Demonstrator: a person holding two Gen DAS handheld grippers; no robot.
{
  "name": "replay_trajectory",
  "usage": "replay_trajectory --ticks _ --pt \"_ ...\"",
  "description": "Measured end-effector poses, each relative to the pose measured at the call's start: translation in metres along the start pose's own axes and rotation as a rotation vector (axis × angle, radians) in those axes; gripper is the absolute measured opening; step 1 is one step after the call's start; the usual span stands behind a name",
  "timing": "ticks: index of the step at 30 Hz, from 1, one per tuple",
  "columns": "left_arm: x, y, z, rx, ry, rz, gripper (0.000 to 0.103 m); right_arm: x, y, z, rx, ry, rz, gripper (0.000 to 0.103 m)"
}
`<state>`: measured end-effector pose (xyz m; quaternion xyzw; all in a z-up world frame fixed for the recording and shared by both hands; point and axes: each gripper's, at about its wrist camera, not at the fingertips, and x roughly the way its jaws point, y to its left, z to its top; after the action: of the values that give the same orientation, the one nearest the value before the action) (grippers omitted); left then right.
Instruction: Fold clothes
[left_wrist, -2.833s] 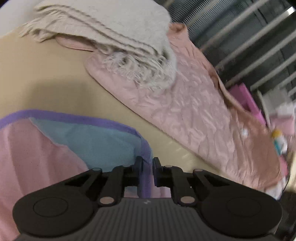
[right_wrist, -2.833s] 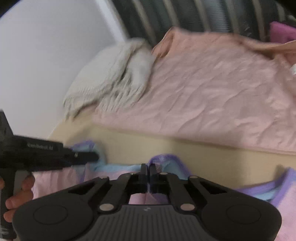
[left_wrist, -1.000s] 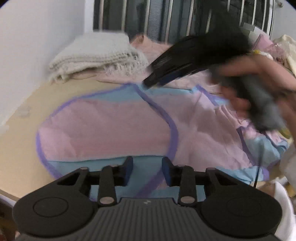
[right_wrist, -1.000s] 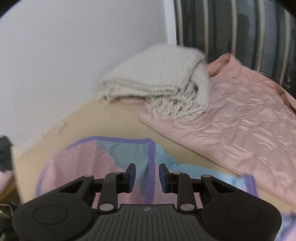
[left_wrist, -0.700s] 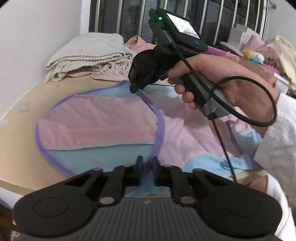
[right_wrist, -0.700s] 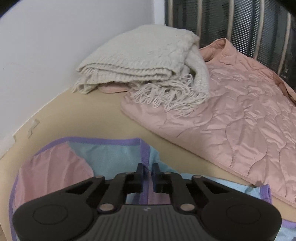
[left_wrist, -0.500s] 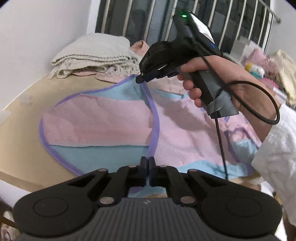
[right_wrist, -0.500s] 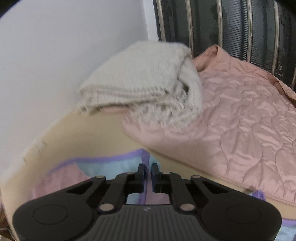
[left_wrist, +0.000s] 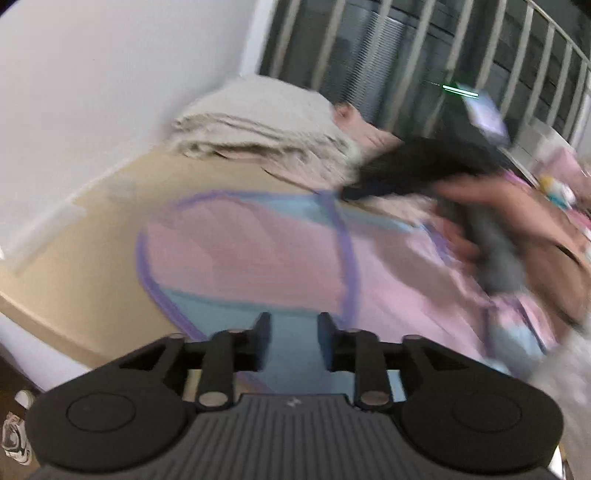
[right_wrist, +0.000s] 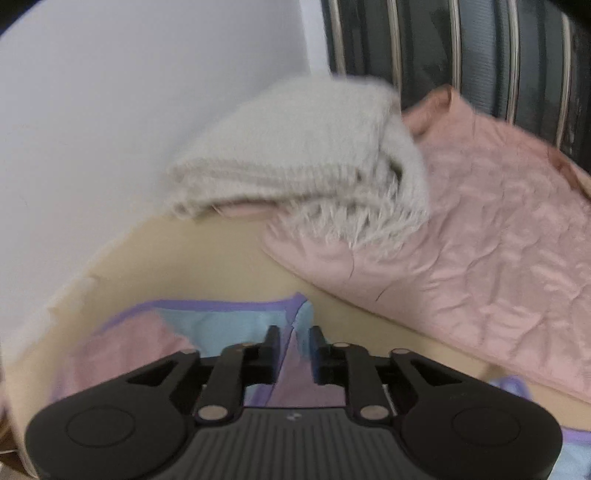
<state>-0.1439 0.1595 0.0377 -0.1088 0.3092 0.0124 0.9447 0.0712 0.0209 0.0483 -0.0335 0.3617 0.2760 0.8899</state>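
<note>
Open: bare tabletop (right_wrist: 207, 266) left of the garment (left_wrist: 258, 258).
Blocked: folded knit blanket (right_wrist: 295, 147) and quilted pink jacket (right_wrist: 480, 240) behind.

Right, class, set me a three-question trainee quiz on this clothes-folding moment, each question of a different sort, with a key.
1. True or false: the left hand-held gripper is shut on the pink, blue and purple-trimmed garment.
2. What lies on top of the quilted pink satin jacket? A) a folded cream knitted blanket with a fringe B) a shoe C) a book
3. Fill in: the right hand-held gripper has its jaws ____, with a fold of the garment between them.

Key: 1 false; 2 A; 3 open
</note>
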Motion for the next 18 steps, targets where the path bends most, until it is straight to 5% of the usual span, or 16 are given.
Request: replay_trajectory --ticks 4,11,14,18 --pt "0.032 0.004 0.023 0.026 0.017 0.008 0.032 -0.08 -0.038 -0.028 -0.026 -0.086 -0.083 0.026" --pt "0.057 0.006 0.023 0.055 0.051 0.096 0.033 -0.166 -0.122 -0.122 0.101 -0.017 -0.263 0.026" --pt "0.056 0.008 0.021 0.068 0.048 0.128 0.033 -0.174 -0.109 -0.155 0.071 0.009 -0.104 0.023" --pt "0.059 0.007 0.022 0.1 0.051 0.164 0.034 -0.163 -0.091 -0.174 0.006 -0.035 -0.124 0.014"
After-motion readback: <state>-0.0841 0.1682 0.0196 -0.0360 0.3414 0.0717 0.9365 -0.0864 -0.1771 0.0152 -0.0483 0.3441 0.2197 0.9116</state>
